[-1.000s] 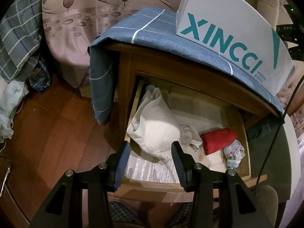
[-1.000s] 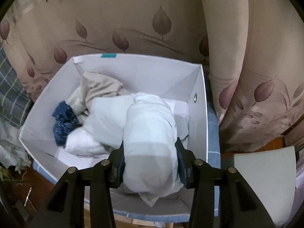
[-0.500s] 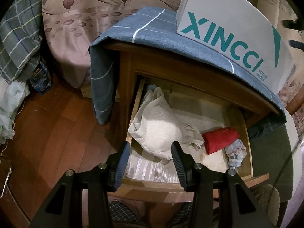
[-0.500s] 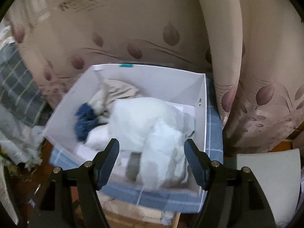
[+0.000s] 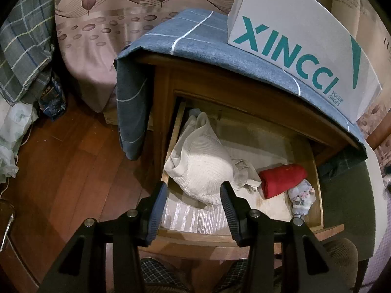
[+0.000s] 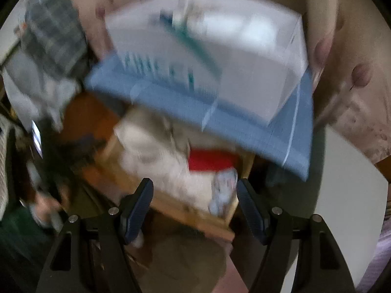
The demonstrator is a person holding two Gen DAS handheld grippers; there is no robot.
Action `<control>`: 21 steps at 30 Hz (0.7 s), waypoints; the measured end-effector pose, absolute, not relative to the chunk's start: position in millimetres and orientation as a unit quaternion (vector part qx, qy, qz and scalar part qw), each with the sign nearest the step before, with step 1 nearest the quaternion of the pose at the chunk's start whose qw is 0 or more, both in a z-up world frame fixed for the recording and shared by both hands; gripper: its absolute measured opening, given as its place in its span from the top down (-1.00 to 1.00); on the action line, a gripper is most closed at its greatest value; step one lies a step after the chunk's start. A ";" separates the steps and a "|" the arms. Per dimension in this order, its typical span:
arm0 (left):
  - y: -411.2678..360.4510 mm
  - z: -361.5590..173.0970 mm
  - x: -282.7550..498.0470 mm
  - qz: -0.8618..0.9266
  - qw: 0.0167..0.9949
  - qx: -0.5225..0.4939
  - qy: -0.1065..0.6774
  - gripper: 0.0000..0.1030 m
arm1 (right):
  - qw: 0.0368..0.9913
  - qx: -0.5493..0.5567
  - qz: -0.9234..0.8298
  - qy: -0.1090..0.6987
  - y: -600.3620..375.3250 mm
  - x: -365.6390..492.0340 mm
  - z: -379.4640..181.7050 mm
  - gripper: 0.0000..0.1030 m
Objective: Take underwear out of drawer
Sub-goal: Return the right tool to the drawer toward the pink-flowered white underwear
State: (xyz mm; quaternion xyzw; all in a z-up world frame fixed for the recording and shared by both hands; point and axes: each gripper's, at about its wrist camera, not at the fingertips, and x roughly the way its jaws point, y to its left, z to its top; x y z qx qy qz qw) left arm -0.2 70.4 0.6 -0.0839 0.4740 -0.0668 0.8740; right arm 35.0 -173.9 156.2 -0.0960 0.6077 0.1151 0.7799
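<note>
The left gripper (image 5: pixel 193 190) hovers over the pulled-out wooden drawer (image 5: pixel 244 238), its two black fingers (image 5: pixel 157 210) apart with nothing between them; the near edge of a cream ribbed bra (image 5: pixel 202 171) shows in the gap, lower down in the drawer. The right gripper (image 6: pixel 195 195) has just been opening its fingers (image 6: pixel 139 202), and they stand wide apart and empty above the same drawer (image 6: pixel 171 207).

In the left wrist view the bra lies at the drawer's left side, its long axis running from the front edge up towards the back left corner, where a strap loop rises. Just right of it sits a red rolled cloth (image 5: pixel 283 177), its long axis lying across the drawer, left end a little lower. Touching the roll's front right is a small pale floral bundle (image 5: pixel 301 199), beside the right wall. The drawer floor carries a pale striped liner (image 5: pixel 190 216).

Above, a blue cloth with white lines (image 5: pixel 195 41) covers the wooden nightstand (image 5: pixel 220 90) and hangs down its left side. On it stands a white cardboard shoe box with teal lettering (image 5: pixel 300 39); its inside is hidden here.

The right wrist view is heavily blurred. It shows the shoe box (image 6: pixel 220 56) from higher up, with pale contents too smeared to name, the blue cloth (image 6: pixel 220 112) beneath, and the red roll (image 6: pixel 210 162) and floral bundle (image 6: pixel 224 188) in the drawer. The left view alone shows the dark wooden floor (image 5: pixel 73 171) and a leaf-patterned curtain (image 5: pixel 122 19).
</note>
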 end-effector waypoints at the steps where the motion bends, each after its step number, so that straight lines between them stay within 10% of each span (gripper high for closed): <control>1: 69.9 0.7 -0.1 -0.068 0.874 -0.084 0.474 0.10 | 0.768 -0.101 0.115 0.622 -173.4 34.0 140.2 -0.29; 21: 72.8 -0.8 2.6 -0.069 0.870 -0.096 0.479 0.10 | 0.662 -0.264 0.098 0.694 -169.5 87.3 -40.5 -0.15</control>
